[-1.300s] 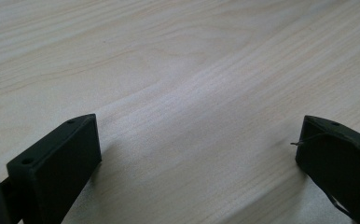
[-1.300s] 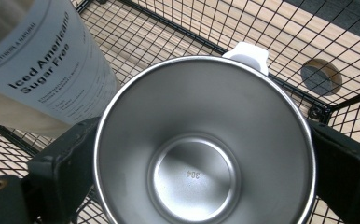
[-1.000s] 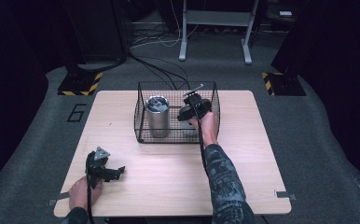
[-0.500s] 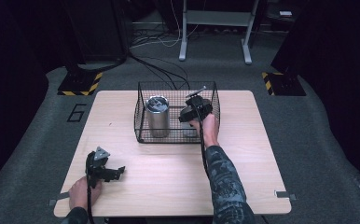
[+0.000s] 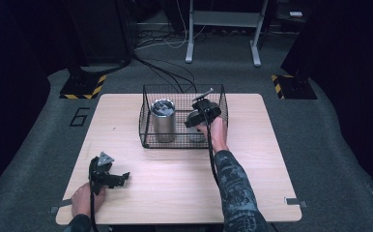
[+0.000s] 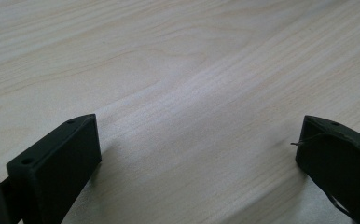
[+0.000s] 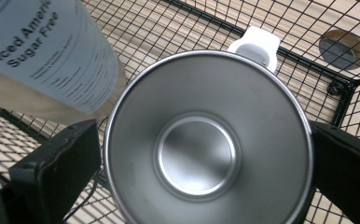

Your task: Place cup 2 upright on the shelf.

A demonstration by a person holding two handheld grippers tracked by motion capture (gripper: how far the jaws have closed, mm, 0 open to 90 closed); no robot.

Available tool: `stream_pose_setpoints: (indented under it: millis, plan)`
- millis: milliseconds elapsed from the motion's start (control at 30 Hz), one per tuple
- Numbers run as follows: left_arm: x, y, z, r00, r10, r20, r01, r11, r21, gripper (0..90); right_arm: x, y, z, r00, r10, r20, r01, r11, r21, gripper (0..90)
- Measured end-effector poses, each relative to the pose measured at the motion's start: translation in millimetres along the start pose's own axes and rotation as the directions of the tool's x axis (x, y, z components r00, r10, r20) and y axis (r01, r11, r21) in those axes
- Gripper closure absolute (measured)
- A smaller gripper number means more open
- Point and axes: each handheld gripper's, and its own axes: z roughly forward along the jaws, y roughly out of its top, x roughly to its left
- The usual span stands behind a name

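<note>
1. The right gripper [image 5: 200, 117] is inside the wire basket [image 5: 147, 126], which sits toward the far middle of the wooden counter [image 5: 184, 174].
2. Its jaws stand on either side of a steel cup [image 7: 208, 140]. In the right gripper view the left jaw touches the cup's rim and the right jaw sits against the opposite side, so the jaws pinch the cup across its mouth.
3. The cup is upright in the right part of the basket, its open mouth facing the camera and its bare inside bottom in sight.
4. A white clip [image 7: 255, 44] sits at the far edge of the cup's rim, close to the basket's wall.
5. A taller steel tumbler [image 5: 163, 121] stands upright in the left part of the basket, just beside the cup; its printed label shows at the upper left of the right gripper view.
6. The left gripper [image 5: 111, 179] lies low over the near left part of the counter, well apart from the basket, held by the person's left hand [image 5: 84, 198].
7. Its jaws are spread wide with bare wood between them.
</note>
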Motion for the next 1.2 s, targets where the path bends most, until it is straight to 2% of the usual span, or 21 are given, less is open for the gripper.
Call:
stream_pose_setpoints:
  millis: [167,333,500,600,767,967,1033,1200]
  plan:
    - [0.1,0.2,0.3,1.0,-0.003,0.001,0.003,1.0,-0.003,0.0,0.6,2.7,-15.4,0.9996,-0.03,0.001,0.03,0.999,-0.028,0.0]
    - [-0.1,0.1,0.5,1.0,-0.001,-0.004,0.001,1.0,-0.006,0.0,3.8,4.1,-38.9,0.9973,-0.069,-0.025,0.067,0.995,-0.069,0.0]
    - [-0.1,0.1,0.4,1.0,-0.001,-0.004,0.001,1.0,-0.005,0.0,4.0,-1.2,-58.3,0.9949,-0.081,-0.06,0.075,0.992,-0.104,0.0]
    - [0.2,0.3,0.3,1.0,0.001,-0.001,-0.001,1.0,-0.003,0.0,5.0,-6.7,-71.1,0.992,-0.098,-0.079,0.088,0.988,-0.126,0.0]
    - [0.5,0.3,0.3,0.9999,0.008,-0.008,-0.008,1.0,-0.005,0.0,9.1,-18.6,-88.7,0.9875,-0.131,-0.087,0.118,0.983,-0.139,0.0]
    - [0.5,0.4,0.3,1.0,0.005,-0.002,-0.005,1.0,-0.003,0.0,13.3,-35.0,-110.8,0.98,-0.177,-0.091,0.159,0.972,-0.175,0.3]
    - [0.4,0.3,0.4,1.0,0.005,-0.006,-0.005,1.0,-0.005,0.0,14.8,-42.2,-118.5,0.9782,-0.189,-0.086,0.17,0.966,-0.196,0.6]
    - [0.7,0.4,0.2,0.9999,0.009,-0.005,-0.009,1.0,-0.003,0.0,17.5,-62.2,-133.4,0.9733,-0.211,-0.09,0.188,0.958,-0.215,0.3]
